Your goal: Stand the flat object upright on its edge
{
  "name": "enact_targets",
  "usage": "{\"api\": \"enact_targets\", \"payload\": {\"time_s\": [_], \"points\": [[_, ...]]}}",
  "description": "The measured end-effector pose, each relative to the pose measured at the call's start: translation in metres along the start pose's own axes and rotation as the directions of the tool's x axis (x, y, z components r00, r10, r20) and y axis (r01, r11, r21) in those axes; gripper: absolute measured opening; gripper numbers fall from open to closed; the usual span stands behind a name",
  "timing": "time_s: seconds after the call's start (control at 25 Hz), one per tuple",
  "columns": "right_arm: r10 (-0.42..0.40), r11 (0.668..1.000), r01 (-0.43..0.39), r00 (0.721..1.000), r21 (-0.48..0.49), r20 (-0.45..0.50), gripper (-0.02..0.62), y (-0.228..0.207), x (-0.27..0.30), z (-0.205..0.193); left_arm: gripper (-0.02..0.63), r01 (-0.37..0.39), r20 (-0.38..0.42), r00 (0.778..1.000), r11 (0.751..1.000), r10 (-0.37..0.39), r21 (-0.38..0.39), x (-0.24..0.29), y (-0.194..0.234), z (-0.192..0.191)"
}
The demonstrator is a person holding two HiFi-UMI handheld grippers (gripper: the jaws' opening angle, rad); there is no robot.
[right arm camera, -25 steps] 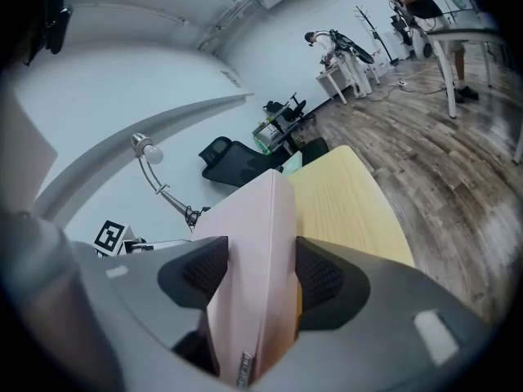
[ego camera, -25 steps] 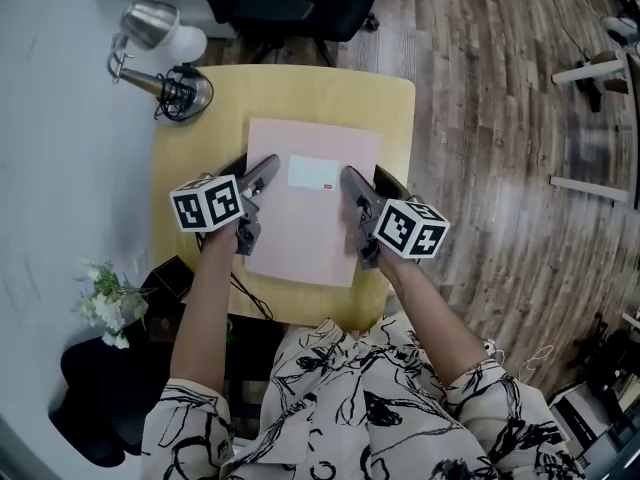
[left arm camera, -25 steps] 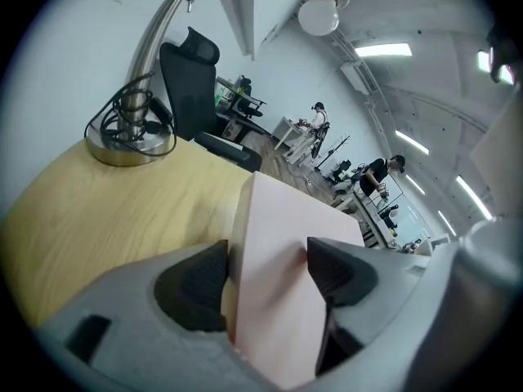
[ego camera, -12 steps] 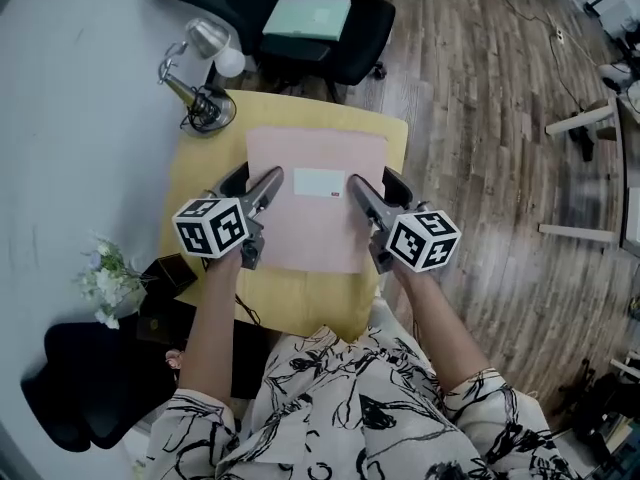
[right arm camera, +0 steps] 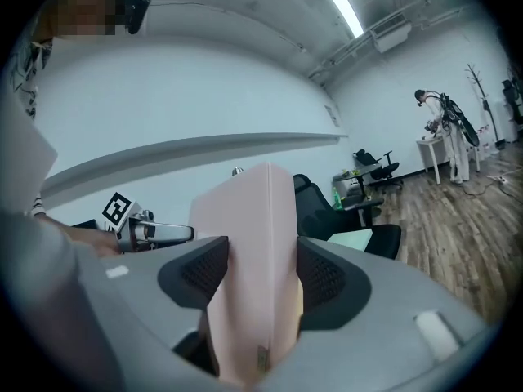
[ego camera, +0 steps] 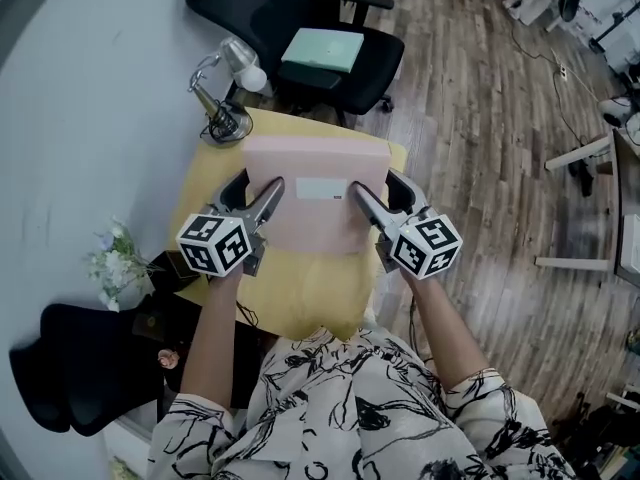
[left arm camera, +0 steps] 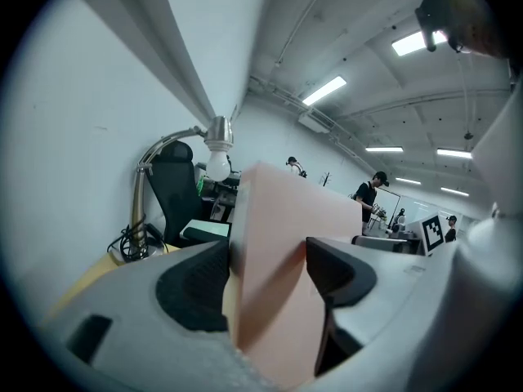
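**Pink box clamped at both sides above the yellow counter**

At the far left of the head view a small bunch of white flowers (ego camera: 115, 263) sits off the counter, against the pale wall. A silver desk lamp (ego camera: 228, 86) stands on the back left corner of the yellow counter (ego camera: 305, 298); in the left gripper view its bulb (left arm camera: 217, 163) shows just beyond the box.

The left gripper (ego camera: 256, 194) has its jaws clamped on the left side edge of the flat pink box (ego camera: 312, 216). The left gripper view shows both dark pads pressed against the box, one on each face.

The box is over the middle of the counter, tilted up with its broad face toward the head camera and a white label (ego camera: 318, 189) on that face. Whether its lower edge touches the counter cannot be told.

The right gripper (ego camera: 378, 194) grips the opposite side edge. In the right gripper view both ribbed pads bear on the box (right arm camera: 249, 251), which rises straight up between them.

Behind the counter is a black office chair (ego camera: 300, 13) with a pale green item (ego camera: 322, 50) on its seat. To the right is wood-plank floor (ego camera: 480, 168).
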State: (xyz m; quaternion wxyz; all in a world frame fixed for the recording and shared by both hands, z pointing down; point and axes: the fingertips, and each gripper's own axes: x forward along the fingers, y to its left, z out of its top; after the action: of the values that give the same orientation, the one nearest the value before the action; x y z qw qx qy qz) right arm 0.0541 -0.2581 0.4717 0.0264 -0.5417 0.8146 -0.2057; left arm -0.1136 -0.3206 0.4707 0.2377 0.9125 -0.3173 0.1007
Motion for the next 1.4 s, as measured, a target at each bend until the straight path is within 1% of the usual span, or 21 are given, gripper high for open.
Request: {"api": "enact_targets", "payload": {"time_s": [0.16, 0.28, 0.48, 0.72, 0.92, 1.08, 1.24, 1.4], "points": [[0.064, 0.995, -0.062, 0.998, -0.075, 0.021, 0.262, 0.01, -0.007, 0.009, 0.295, -0.011, 0.087, 0.996, 0.995, 0.002, 0.098, -0.016, -0.013, 0.011], [0.106, 0.987, -0.102, 0.994, -0.121, 0.026, 0.262, 0.016, -0.013, 0.011, 0.295, -0.024, 0.133, 0.991, 0.987, 0.002, 0.162, -0.025, -0.022, 0.014], [0.14, 0.973, -0.129, 0.989, -0.189, 0.044, 0.262, 0.023, -0.023, 0.015, 0.295, -0.045, 0.182, 0.983, 0.981, 0.01, 0.19, -0.038, -0.034, 0.011], [0.168, 0.946, -0.146, 0.984, -0.29, 0.051, 0.262, 0.033, -0.034, 0.012, 0.293, -0.053, 0.226, 0.974, 0.969, -0.002, 0.241, -0.051, -0.044, 0.001], [0.173, 0.926, -0.153, 0.984, -0.346, 0.028, 0.267, 0.036, -0.036, 0.002, 0.293, -0.096, 0.243, 0.97, 0.95, 0.022, 0.297, -0.059, -0.047, -0.009], [0.174, 0.917, -0.16, 0.985, -0.365, 0.005, 0.268, 0.038, -0.037, -0.006, 0.293, -0.107, 0.234, 0.972, 0.949, 0.036, 0.297, -0.061, -0.047, -0.02], [0.18, 0.914, -0.166, 0.984, -0.371, 0.006, 0.268, 0.038, -0.037, -0.008, 0.293, -0.116, 0.244, 0.969, 0.95, 0.043, 0.291, -0.063, -0.046, -0.024], [0.179, 0.902, -0.17, 0.984, -0.398, -0.014, 0.272, 0.039, -0.032, -0.01, 0.293, -0.127, 0.227, 0.972, 0.953, 0.064, 0.275, -0.061, -0.039, -0.033]]}}
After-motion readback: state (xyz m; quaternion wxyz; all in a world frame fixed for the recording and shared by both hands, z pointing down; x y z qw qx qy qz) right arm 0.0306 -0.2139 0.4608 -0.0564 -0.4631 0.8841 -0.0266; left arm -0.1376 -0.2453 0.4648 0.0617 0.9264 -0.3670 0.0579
